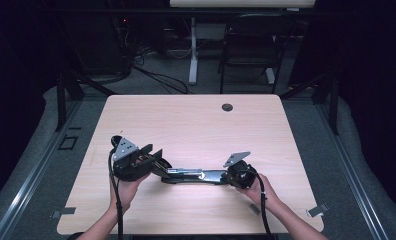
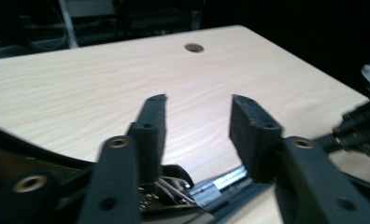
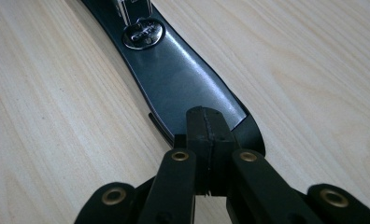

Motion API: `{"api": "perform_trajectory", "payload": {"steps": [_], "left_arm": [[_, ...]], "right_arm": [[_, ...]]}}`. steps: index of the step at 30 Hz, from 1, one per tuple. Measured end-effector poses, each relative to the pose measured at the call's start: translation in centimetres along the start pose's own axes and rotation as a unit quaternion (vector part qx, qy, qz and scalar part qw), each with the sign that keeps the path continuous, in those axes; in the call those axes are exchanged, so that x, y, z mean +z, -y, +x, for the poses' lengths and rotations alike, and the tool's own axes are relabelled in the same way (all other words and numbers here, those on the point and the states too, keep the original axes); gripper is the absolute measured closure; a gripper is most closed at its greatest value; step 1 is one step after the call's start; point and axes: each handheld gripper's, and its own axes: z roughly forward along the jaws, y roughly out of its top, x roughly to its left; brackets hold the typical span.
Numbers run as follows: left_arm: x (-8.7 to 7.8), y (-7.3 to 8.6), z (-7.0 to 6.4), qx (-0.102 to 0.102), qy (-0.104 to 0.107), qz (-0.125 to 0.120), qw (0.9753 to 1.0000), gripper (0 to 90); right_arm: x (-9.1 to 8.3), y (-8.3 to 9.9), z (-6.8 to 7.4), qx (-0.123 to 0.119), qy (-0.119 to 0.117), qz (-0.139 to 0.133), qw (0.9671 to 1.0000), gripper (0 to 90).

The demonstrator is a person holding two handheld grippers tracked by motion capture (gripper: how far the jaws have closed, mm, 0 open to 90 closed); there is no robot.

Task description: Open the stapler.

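1. Closest to my right gripper's [image 3: 206, 126] camera are its two black jaws, pressed together over the near end of a long, flat, dark glossy metal bar [image 3: 174, 70] that lies on the pale wood-grain table [image 3: 52, 116].
2. That bar looks like a sliding rail or a hinge arm; I cannot tell which. A round silver rivet [image 3: 143, 34] sits farther along it, with a brighter metal section beyond.
3. From the high view, the bar [image 1: 198, 175] stretches left to right across the near part of the table [image 1: 196, 120], between my two hands.
4. My right gripper [image 1: 230, 176] pinches the bar's right end, and I judge this grip is there to anchor the bar so it cannot slide or twist.
5. My left gripper [image 2: 199, 126] has its jaws spread wide with nothing between them. They point across the table, above the bar's silver left section [image 2: 220, 182], which passes beneath them.
6. In the high view my left gripper [image 1: 156, 155] sits just over the bar's left end, near it but not closed on it. I read this as lining up for a grasp at that end.
7. Both hands rest low on the table, which should keep the two grippers level with the flat bar.
8. Near the far edge is a small round cable hole [image 1: 227, 107], well apart from everything I am handling.
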Motion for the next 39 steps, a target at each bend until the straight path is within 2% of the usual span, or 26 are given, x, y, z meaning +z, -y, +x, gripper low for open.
{"api": "perform_trajectory", "payload": {"steps": [2, 8, 12, 14, 15, 16, 17, 18, 20, 21, 22, 25, 28, 29, 33, 39], "left_arm": [[0.0, -0.1, -0.1, 0.006, 0.012, 0.013, 0.9998, 47.0], [0.1, 0.1, -1.0, 0.004, 0.038, 0.033, 0.9987, 39.3], [0.1, 0.3, -1.5, 0.008, 0.056, 0.049, 0.9972, 35.9], [0.1, 0.4, -1.6, 0.004, 0.065, 0.058, 0.9962, 33.9], [0.0, 0.5, -1.6, 0.006, 0.069, 0.065, 0.9955, 33.0], [0.0, 0.6, -1.6, 0.004, 0.072, 0.065, 0.9953, 32.2], [0.0, 0.7, -1.7, 0.002, 0.074, 0.067, 0.995, 30.9], [-0.2, 0.7, -1.6, 0.002, 0.073, 0.071, 0.9948, 30.3], [-0.3, 0.9, -1.6, -0.001, 0.078, 0.074, 0.9942, 28.7], [-0.3, 0.9, -1.5, 0.0, 0.079, 0.08, 0.9937, 27.9], [-0.4, 1.0, -1.5, -0.003, 0.082, 0.081, 0.9934, 26.6], [-0.5, 1.3, -1.4, -0.002, 0.091, 0.092, 0.9915, 23.7], [-0.4, 1.6, -1.4, -0.001, 0.098, 0.109, 0.9892, 20.3], [-0.3, 1.6, -1.4, 0.0, 0.099, 0.114, 0.9886, 19.0], [-0.3, 1.8, -1.5, 0.006, 0.101, 0.127, 0.9867, 15.9], [-0.3, 2.2, -1.3, 0.005, 0.103, 0.139, 0.985, 15.0]], "right_arm": [[0.0, 0.0, 0.0, 0.0, 0.0, 0.002, 1.0, 90.0], [-0.2, -0.2, -0.5, 0.0, -0.006, 0.015, 0.9999, 84.8], [-0.1, -0.3, -0.5, 0.002, -0.008, 0.018, 0.9998, 81.1], [-0.3, -0.4, -0.7, -0.001, -0.013, 0.026, 0.9996, 78.3], [-0.3, -0.4, -0.7, 0.006, -0.015, 0.025, 0.9996, 76.7], [-0.5, -0.5, -0.9, 0.0, -0.016, 0.029, 0.9995, 75.3], [-0.6, -0.6, -0.9, 0.005, -0.017, 0.024, 0.9996, 72.9], [-1.7, -1.1, -1.3, -0.008, -0.021, 0.095, 0.9952, 70.7], [-2.1, -1.3, -1.5, -0.008, -0.019, 0.097, 0.9951, 66.6], [-1.3, -0.8, -1.3, 0.012, -0.02, 0.019, 0.9996, 64.3], [-1.5, -0.8, -1.4, 0.011, -0.023, 0.017, 0.9995, 62.1], [-2.0, -0.9, -1.6, 0.019, -0.023, 0.015, 0.9994, 50.0], [-2.3, -0.9, -1.9, 0.024, -0.02, 0.03, 0.9991, 34.5], [-2.5, -0.9, -1.9, 0.023, -0.016, 0.039, 0.9988, 32.0], [-2.8, -0.6, -2.1, 0.026, -0.009, 0.045, 0.9986, 17.3], [-3.5, -0.5, -2.4, 0.032, -0.004, 0.053, 0.9981, 9.8]]}}
